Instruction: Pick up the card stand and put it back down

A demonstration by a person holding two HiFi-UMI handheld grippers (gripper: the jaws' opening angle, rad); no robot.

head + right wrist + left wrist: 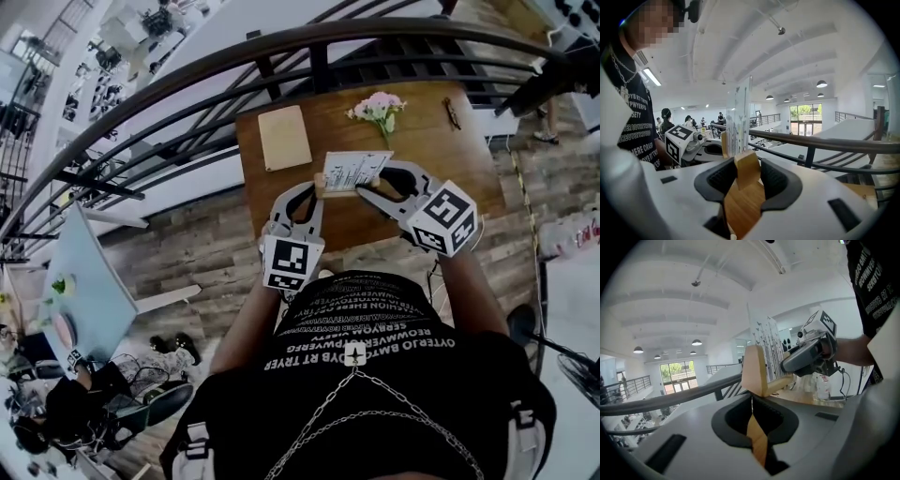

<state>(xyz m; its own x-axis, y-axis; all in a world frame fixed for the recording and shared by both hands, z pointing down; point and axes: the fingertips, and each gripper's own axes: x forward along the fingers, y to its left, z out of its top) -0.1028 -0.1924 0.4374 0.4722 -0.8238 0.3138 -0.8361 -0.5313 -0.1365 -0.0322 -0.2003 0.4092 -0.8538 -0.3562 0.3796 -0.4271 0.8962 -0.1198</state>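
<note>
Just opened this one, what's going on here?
A person holds a gripper in each hand, and both are clamped on a wooden card stand with a printed card in it. The left gripper has one end between its jaws, the right gripper the other. The stand appears lifted off the wooden table, where a tan notebook and some flowers lie.
</note>
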